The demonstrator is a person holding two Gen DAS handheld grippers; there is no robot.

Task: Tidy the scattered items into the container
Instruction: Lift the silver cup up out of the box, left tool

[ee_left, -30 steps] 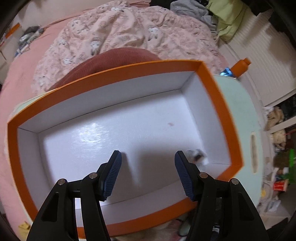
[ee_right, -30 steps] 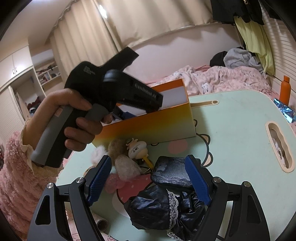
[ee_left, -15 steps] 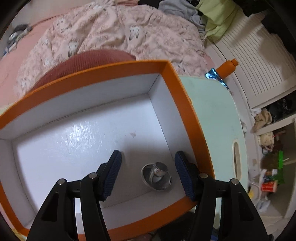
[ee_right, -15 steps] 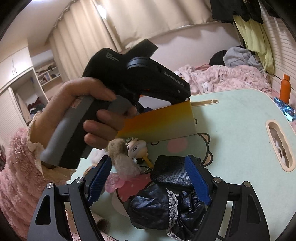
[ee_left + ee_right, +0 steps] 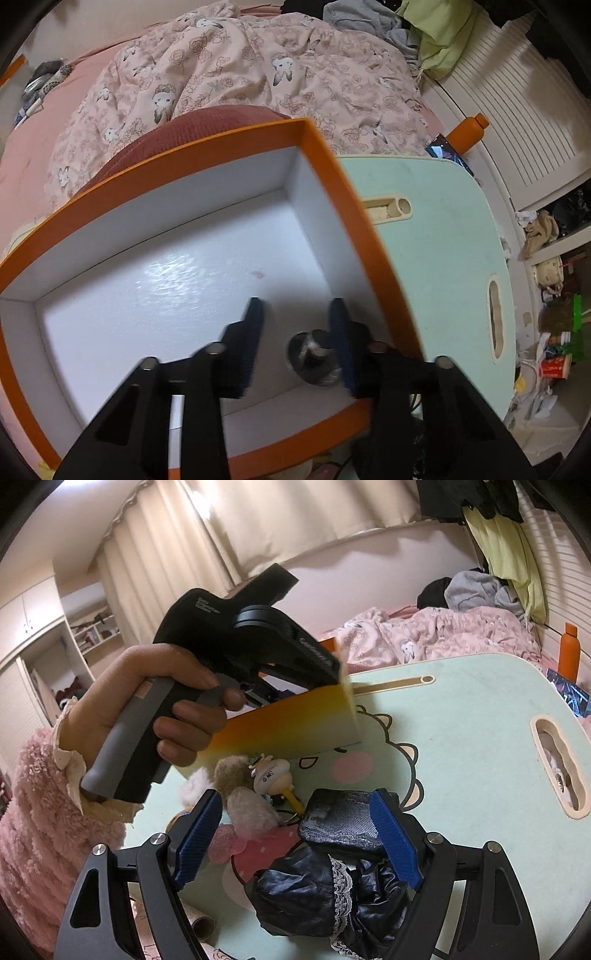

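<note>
L wrist view:
- Orange box [image 5: 332, 173], white inside, fills most of frame; sits on a pale green table [image 5: 436, 236].
- Small metal piece [image 5: 314, 356], round base w/ short stub, lies on the box floor in the near-right corner, close to the right wall.
- Left gripper [image 5: 297, 332] held over that corner, pointing steeply down. Jaws have just been closing and are blurred; a gap shows between the pads. Nothing pinched: the metal piece lies below them on the floor, partly behind the right pad.
- Far: pink patterned quilt [image 5: 258, 74], orange bottle [image 5: 467, 131] at the table's far edge.

R wrist view:
- Right gripper [image 5: 295, 840] low over the near table, jaws wide, empty.
- Between/just past the pads: black lace-trimmed cloth [image 5: 332, 882], fluffy beige plush [image 5: 245, 801], cartoon keychain figure [image 5: 273, 775]. All outside the box, so most of the tidying is prob. left to do.
- Person's hand [image 5: 159, 705], pink fuzzy sleeve, holds the left tool's handle above the box, far left.

Risks (judgement):
- L tool is close to the box's right wall; a careless pull-out could clip the rim and shove or tip the box.
- Closing R jaws here may catch cloth + plush together; lace could snag the keychain ring and drag it along.
- Limp cloth may drape over the box rim instead of landing inside.
</note>
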